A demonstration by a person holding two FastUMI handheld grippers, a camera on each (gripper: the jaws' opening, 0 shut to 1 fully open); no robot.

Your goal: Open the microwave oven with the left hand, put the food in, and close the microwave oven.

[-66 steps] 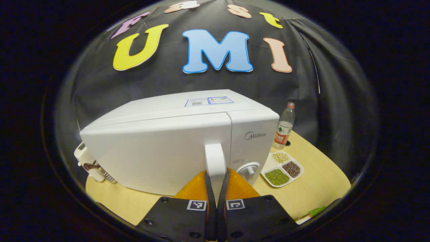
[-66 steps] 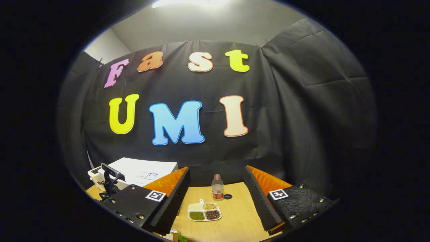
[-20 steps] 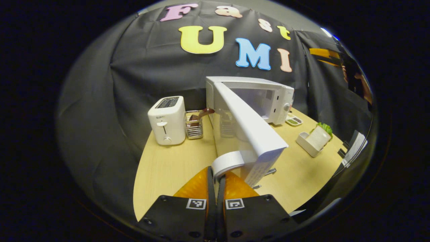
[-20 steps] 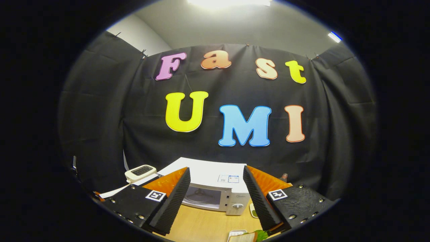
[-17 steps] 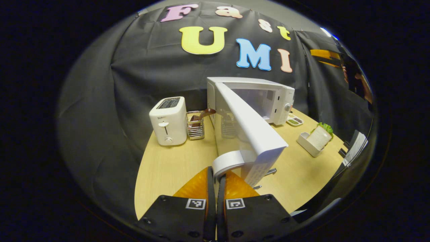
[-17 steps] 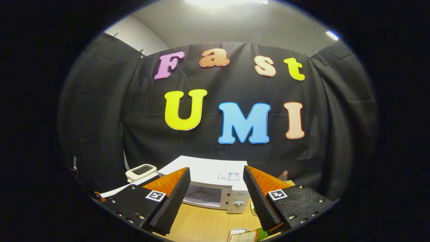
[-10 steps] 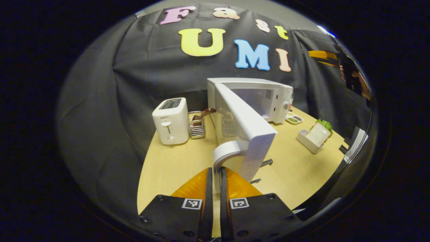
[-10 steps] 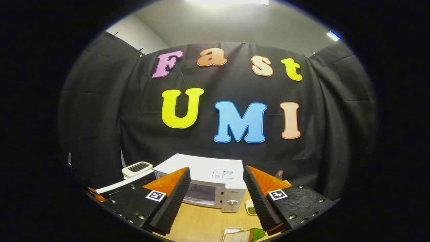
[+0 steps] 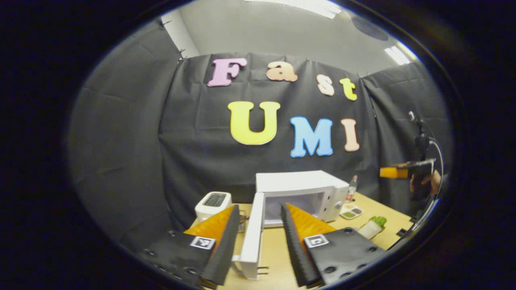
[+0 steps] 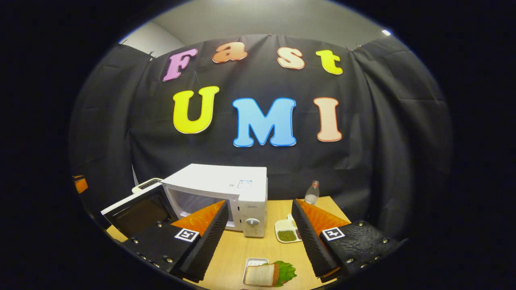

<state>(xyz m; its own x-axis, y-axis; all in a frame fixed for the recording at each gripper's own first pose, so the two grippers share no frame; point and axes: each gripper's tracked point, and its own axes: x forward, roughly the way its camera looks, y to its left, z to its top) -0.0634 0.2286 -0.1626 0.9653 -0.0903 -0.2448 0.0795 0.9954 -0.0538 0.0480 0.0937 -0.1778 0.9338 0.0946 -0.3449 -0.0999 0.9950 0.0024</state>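
In the left gripper view the left claw (image 9: 258, 245) gapes wide, empty, the microwave's open door (image 9: 252, 237) edge-on between its fingers; a stray nudge could swing it. In the right gripper view the right claw (image 10: 260, 237) gapes wide, empty, above the sandwich tray (image 10: 264, 275), with the microwave (image 10: 225, 193) ahead-left; a sloppy grab could tip the food.

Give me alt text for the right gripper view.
The right gripper hangs open above a sandwich in a small white tray on a wooden table. Behind stands a white microwave, its door swung wide open.
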